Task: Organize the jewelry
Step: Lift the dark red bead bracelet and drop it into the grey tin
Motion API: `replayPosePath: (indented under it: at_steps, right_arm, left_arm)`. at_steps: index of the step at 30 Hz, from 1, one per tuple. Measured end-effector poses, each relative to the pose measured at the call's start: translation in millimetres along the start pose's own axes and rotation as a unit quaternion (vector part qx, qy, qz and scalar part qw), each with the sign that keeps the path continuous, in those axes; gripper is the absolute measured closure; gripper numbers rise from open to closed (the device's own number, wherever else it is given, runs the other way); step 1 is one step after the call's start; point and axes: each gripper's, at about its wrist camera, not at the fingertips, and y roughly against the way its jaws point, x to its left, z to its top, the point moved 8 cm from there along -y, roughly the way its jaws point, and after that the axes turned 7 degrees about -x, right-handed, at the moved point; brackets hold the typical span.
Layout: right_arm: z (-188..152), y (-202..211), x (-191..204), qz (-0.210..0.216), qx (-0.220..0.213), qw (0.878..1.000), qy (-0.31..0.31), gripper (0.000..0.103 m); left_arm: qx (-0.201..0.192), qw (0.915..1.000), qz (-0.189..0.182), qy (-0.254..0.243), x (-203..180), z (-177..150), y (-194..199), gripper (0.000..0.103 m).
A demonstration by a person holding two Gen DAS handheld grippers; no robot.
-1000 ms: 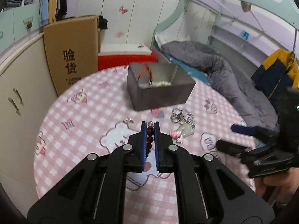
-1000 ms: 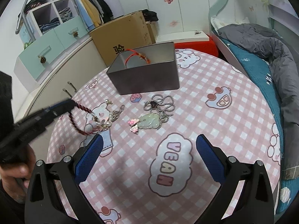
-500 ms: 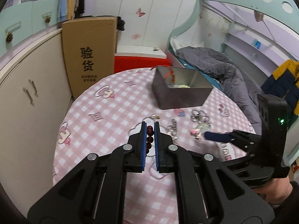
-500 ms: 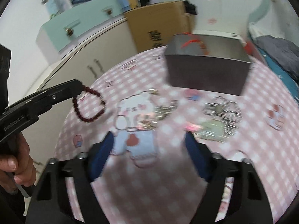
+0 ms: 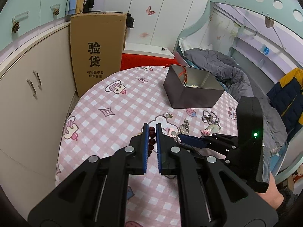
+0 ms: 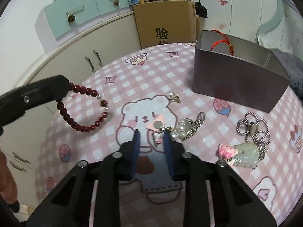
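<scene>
Left wrist view: left gripper (image 5: 151, 132) clamped on the red bead bracelet (image 5: 151, 138); grey tin (image 5: 191, 92) at one o'clock. Right wrist view: right gripper (image 6: 152, 141), whose jaws have just been closing, brackets a small silver charm (image 6: 158, 139) without visibly pinching it; bracelet at ten o'clock. Centre the charm before lifting, lest it slip.

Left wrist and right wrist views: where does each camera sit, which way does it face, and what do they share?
Left wrist: on the left tongs, looking down along them across the table; the right tongs show beside them.
Right wrist: on the right tongs, over a small charm; the left tongs and a hand show.
Shared: red bead bracelet, grey box, chain necklace.
</scene>
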Motion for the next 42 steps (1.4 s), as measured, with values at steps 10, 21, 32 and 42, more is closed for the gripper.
replayPosePath:
  at_steps: [10, 21, 32, 42]
  right_arm:
    - [-9.8, 36.2, -7.4, 0.056, -0.016, 0.998, -0.040, 0.093]
    - [16.8, 90.6, -21.4, 0.079, -0.065, 0.993, -0.053, 0.093]
    - [128.2, 151.6, -82.8, 0.034, -0.173, 0.983, -0.041, 0.093]
    - [152.3, 107.5, -127.4, 0.025, -0.130, 0.988, -0.074, 0.093]
  left_arm:
    - [-0.004, 1.0000, -0.003, -0.001, -3.2, 2.9, 3.0, 0.095]
    - [-0.016, 0.9993, -0.031, -0.014, -26.9, 20.1, 8.1, 0.095]
    - [-0.085, 0.9898, -0.101, -0.053, -80.3, 121.1, 7.0, 0.095]
    - [-0.037, 0.9855, -0.156, -0.057, -120.7, 151.6, -52.2, 0.095]
